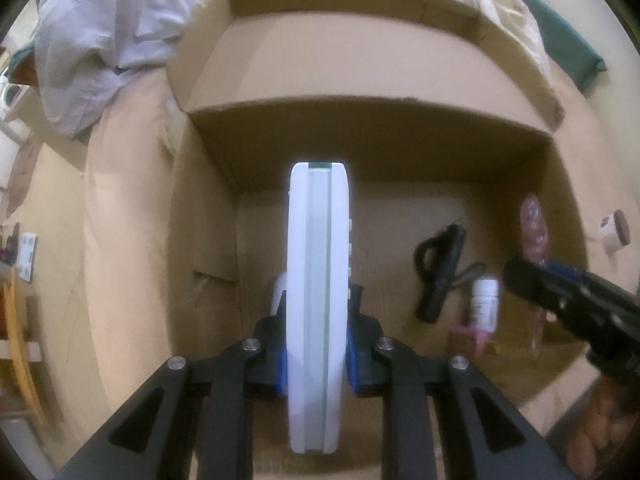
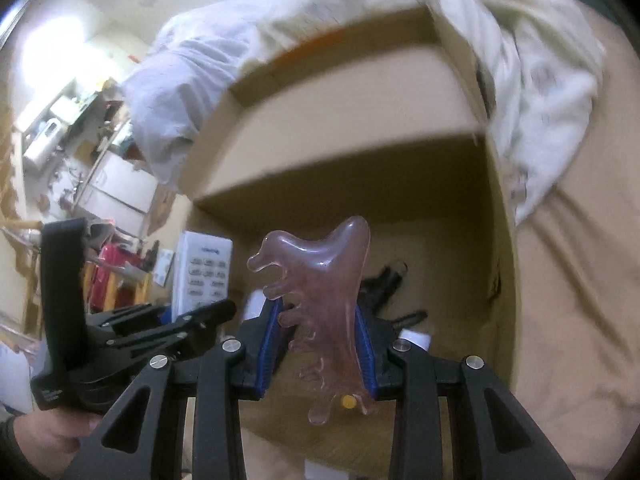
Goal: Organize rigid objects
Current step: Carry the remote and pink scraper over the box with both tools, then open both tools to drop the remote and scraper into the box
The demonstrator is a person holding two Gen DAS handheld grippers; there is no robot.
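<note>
Holding one thing in each gripper, you have both poised over the open cardboard box [image 1: 400, 128]. Your left gripper [image 1: 318, 344] is clamped on a white remote control [image 1: 318, 300]: smooth hard plastic, long and slim, seen edge-on with a pale grey-green band down its side and small buttons bulging along one edge. The right wrist view shows its face, with rows of small rectangular keys [image 2: 204, 276]. Your right gripper [image 2: 320, 344] is clamped on a pink comb [image 2: 320, 292] of glossy translucent material, with a curved horn-like top and rounded, stubby teeth down one side; blue ribbed pads [image 2: 268, 344] press on both of its edges.

The box is plain brown corrugated board, matte, with one flap folded inward across the far side and an orange strip of tape along the back rim. It sits on a bed covered in beige sheet [image 1: 120, 240], with crumpled white fabric [image 1: 100, 40] behind it.

On the box floor you can count three loose things: one black flashlight-like tool with a strap loop [image 1: 440, 276], one small white bottle [image 1: 485, 304] standing upright, and one small pink item [image 1: 472, 336] beneath it, too blurred to identify. Outside the box to the right lies one small cream object with a brown end [image 1: 614, 234].
</note>
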